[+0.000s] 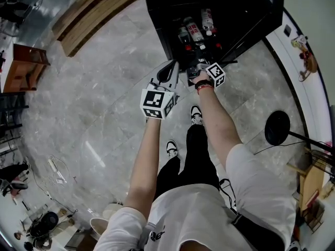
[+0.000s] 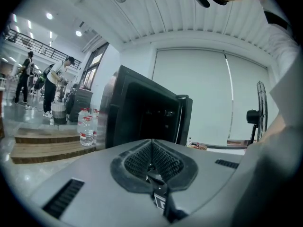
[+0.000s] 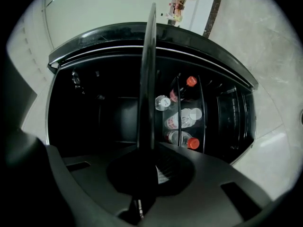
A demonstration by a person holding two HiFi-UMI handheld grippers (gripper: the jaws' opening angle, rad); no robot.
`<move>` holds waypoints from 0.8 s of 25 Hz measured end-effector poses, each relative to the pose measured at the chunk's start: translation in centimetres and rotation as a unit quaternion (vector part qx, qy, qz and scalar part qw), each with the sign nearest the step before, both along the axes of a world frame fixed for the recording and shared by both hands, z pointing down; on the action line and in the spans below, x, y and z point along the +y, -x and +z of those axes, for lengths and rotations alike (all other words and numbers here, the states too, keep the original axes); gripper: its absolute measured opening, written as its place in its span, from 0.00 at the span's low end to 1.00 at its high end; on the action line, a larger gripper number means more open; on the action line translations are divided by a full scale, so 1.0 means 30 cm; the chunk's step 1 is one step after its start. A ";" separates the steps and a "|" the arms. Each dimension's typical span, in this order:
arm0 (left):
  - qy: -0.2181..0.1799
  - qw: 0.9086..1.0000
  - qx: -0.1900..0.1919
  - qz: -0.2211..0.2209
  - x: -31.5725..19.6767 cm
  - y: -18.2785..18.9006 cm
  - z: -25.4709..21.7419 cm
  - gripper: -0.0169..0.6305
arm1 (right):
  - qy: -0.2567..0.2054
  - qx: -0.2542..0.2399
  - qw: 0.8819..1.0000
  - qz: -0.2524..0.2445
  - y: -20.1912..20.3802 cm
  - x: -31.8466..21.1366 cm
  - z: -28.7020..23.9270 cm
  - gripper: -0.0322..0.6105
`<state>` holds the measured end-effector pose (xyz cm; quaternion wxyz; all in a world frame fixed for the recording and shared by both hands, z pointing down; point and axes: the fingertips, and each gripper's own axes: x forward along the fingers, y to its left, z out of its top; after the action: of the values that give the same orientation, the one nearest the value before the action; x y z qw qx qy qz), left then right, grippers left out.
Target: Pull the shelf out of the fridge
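Note:
The black fridge [image 1: 246, 14] stands open at the top of the head view, with several bottles [image 1: 194, 29] inside. In the right gripper view the shelf [image 3: 149, 79] shows edge-on as a thin dark plate running straight out from the jaws into the fridge [image 3: 94, 112]. My right gripper [image 3: 147, 148] is shut on the shelf's front edge; red-capped bottles [image 3: 182, 119] lie on a wire rack beside it. In the head view the right gripper [image 1: 196, 69] is at the fridge opening. My left gripper [image 1: 168, 76] hangs just left of it, shut with nothing between its pads [image 2: 151, 148].
A standing fan [image 1: 277, 127] is on the floor right of the fridge, also seen as a fan [image 2: 258, 117] in the left gripper view. Wooden steps [image 1: 89, 14] lie at the far left, with water bottles [image 2: 86, 126] on them. The person's shoes [image 1: 196, 114] are below the grippers.

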<state>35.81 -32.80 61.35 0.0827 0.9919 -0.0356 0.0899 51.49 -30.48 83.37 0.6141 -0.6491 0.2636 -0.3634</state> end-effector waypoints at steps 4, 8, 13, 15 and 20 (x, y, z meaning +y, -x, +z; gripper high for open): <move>0.001 1.000 0.004 0.001 -0.006 0.035 -0.028 0.05 | 0.005 -0.004 1.000 0.000 0.052 0.041 -0.011 0.09; 0.004 1.000 0.008 0.003 -0.006 0.061 -0.053 0.05 | 0.023 -0.007 1.000 -0.004 0.108 0.088 -0.013 0.09; 0.010 1.000 0.011 0.002 -0.004 0.119 -0.081 0.05 | 0.020 -0.046 0.999 0.011 0.218 0.180 -0.006 0.09; 0.011 1.000 0.012 0.002 0.001 0.144 -0.096 0.05 | 0.030 -0.043 0.999 0.012 0.258 0.226 -0.018 0.09; 0.025 0.999 0.010 -0.022 0.014 0.215 -0.147 0.05 | 0.082 -0.005 0.996 -0.025 0.376 0.334 -0.093 0.09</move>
<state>29.37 -32.37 56.93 0.1101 0.9893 -0.0544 0.0789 40.20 -20.46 80.58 0.5509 -0.6883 0.2461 -0.4027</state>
